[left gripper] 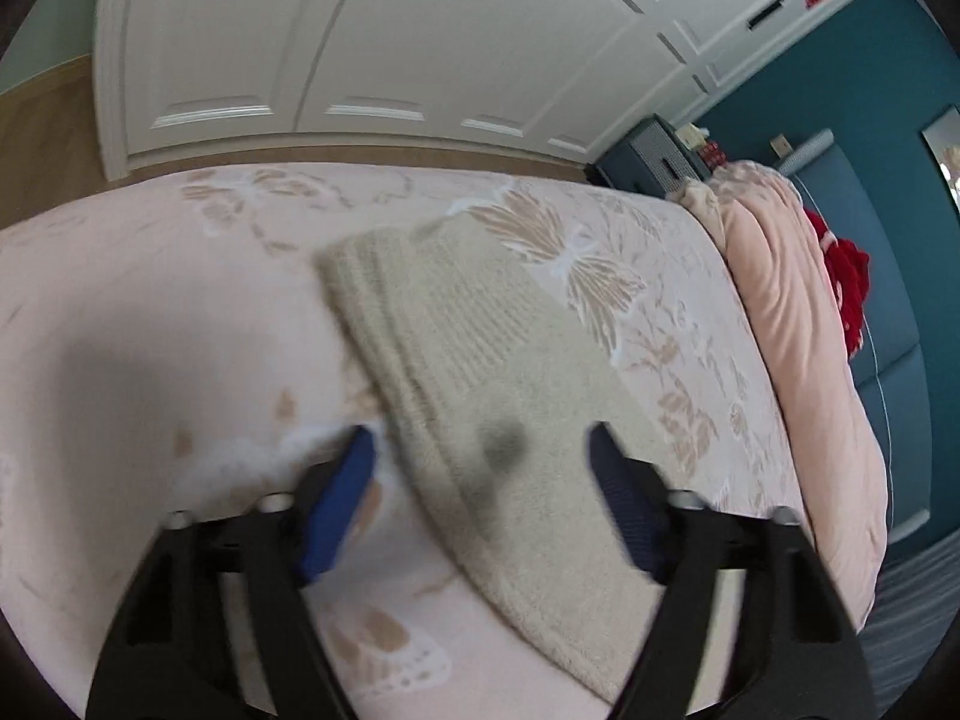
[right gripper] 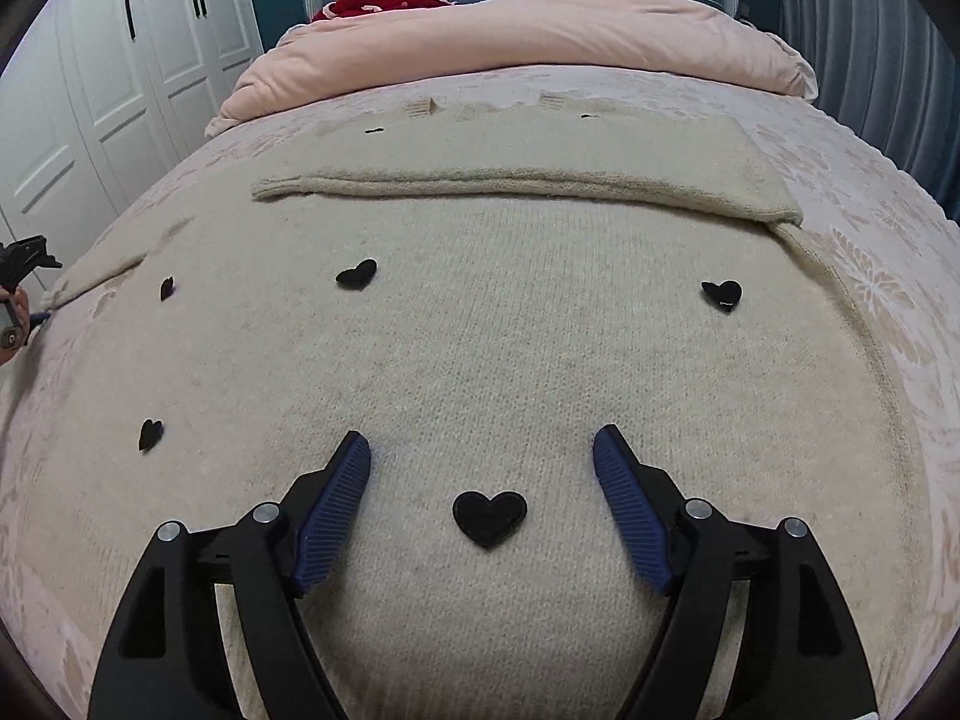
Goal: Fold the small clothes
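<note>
Beige knit sweater (right gripper: 510, 360), dotted with black heart patches, spread flat on the pink floral bed (right gripper: 870, 276); hem near, neck far, toward the rolled pink quilt (right gripper: 540, 30).

Judged to be midway through the sleeve folds. One sleeve (right gripper: 510, 189) already laid across the chest as a far band. The other sleeve (left gripper: 480, 360) lying out to the left over the bedspread, ribbed cuff at its far end, not yet folded in.

Called next for a pinch on that loose sleeve close to the cuff, then a carry to the right across the body, laid flat and without dragging the knit. Probably also needed the body pinned or left undisturbed on the right side meanwhile. Soft, stretchy cloth, so likely to bunch if grabbed too deep.

Left hand-held gripper (left gripper: 483, 468): hung above the loose sleeve with jaws apart, cloth showing between the blue pads (left gripper: 348, 492) but pressed by neither, as far as the blur allowed. Held nothing.

Right hand-held gripper (right gripper: 480, 456): gaped wide low over the near part of the sweater's body, one heart patch (right gripper: 489, 516) framed between the jaws. Gripped nothing; could not be told whether the tips brushed the knit.
</note>
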A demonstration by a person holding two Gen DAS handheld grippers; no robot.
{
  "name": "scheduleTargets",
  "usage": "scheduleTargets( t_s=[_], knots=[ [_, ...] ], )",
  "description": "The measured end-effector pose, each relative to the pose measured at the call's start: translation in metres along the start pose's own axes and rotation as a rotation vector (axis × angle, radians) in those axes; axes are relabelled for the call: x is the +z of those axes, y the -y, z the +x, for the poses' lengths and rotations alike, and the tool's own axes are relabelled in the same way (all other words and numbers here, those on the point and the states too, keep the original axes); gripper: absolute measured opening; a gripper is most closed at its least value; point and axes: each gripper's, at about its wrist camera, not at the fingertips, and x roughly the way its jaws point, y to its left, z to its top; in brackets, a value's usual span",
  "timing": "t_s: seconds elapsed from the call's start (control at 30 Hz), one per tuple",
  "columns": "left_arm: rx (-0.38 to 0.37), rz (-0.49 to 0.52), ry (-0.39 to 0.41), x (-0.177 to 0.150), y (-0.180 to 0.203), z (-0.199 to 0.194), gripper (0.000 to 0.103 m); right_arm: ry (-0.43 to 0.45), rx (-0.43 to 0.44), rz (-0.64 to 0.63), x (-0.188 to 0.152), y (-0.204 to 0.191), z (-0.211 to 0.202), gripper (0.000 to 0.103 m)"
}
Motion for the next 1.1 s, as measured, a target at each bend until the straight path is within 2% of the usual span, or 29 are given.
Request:
scheduleTargets(
  t_s=[0.03, 0.07, 0.1, 0.13, 0.2, 0.33, 0.43, 0.5, 0.53, 0.6, 0.63, 0.67, 0.7, 0.8, 0.9, 1.0, 1.1],
  knots=[
    [0.007, 0.022, -0.036, 0.002, 0.005, 0.006, 0.008, 0.001, -0.012, -0.011, -0.001, -0.002, 0.001, 0.077],
    [0.001, 0.032, -0.033, 0.0, 0.01, 0.005, 0.01, 0.0, -0.02, -0.019, -0.001, -0.004, 0.002, 0.078],
    [-0.015, 0.044, 0.011, -0.001, 0.016, -0.003, 0.01, 0.001, -0.021, -0.019, -0.001, -0.005, 0.002, 0.078],
    [-0.042, 0.079, 0.047, -0.004, 0.027, -0.014, 0.01, 0.001, -0.017, -0.016, -0.001, -0.004, 0.002, 0.078],
    [-0.104, 0.18, 0.067, -0.011, 0.058, -0.035, 0.01, 0.001, -0.005, -0.008, -0.001, -0.001, 0.002, 0.079],
    [-0.292, 0.404, 0.094, -0.051, 0.146, -0.096, 0.01, 0.006, 0.009, 0.0, -0.001, 0.001, 0.002, 0.08],
    [-0.459, 0.558, 0.066, -0.113, 0.221, -0.139, 0.01, 0.008, 0.031, 0.012, -0.001, 0.004, 0.001, 0.082],
    [-0.543, 0.623, -0.008, -0.165, 0.261, -0.149, 0.01, 0.008, 0.061, 0.02, 0.0, 0.006, 0.0, 0.085],
    [-0.576, 0.649, -0.061, -0.193, 0.277, -0.149, 0.011, 0.007, 0.071, 0.024, 0.0, 0.007, 0.0, 0.086],
    [-0.581, 0.693, -0.151, -0.254, 0.298, -0.135, 0.021, 0.008, 0.089, 0.034, 0.001, 0.009, -0.001, 0.087],
    [-0.559, 0.71, -0.202, -0.284, 0.301, -0.124, 0.032, 0.008, 0.101, 0.04, 0.001, 0.01, -0.002, 0.087],
    [-0.513, 0.719, -0.253, -0.312, 0.299, -0.109, 0.066, 0.008, 0.114, 0.049, 0.002, 0.011, -0.002, 0.087],
    [-0.458, 0.706, -0.289, -0.335, 0.289, -0.096, 0.077, 0.008, 0.127, 0.059, 0.002, 0.013, -0.003, 0.087],
    [-0.364, 0.598, -0.367, -0.371, 0.236, -0.074, 0.077, -0.008, 0.157, 0.097, 0.009, 0.019, -0.009, 0.087],
    [-0.289, 0.454, -0.409, -0.368, 0.168, -0.065, 0.077, 0.0, 0.199, 0.155, 0.037, 0.03, -0.018, 0.086],
    [-0.353, 0.423, -0.365, -0.356, 0.123, -0.079, 0.076, 0.02, 0.245, 0.23, 0.087, 0.042, -0.013, 0.086],
    [-0.351, 0.465, -0.324, -0.351, 0.104, -0.092, 0.076, -0.032, 0.263, 0.311, 0.135, 0.049, 0.024, 0.087]
  ],
)
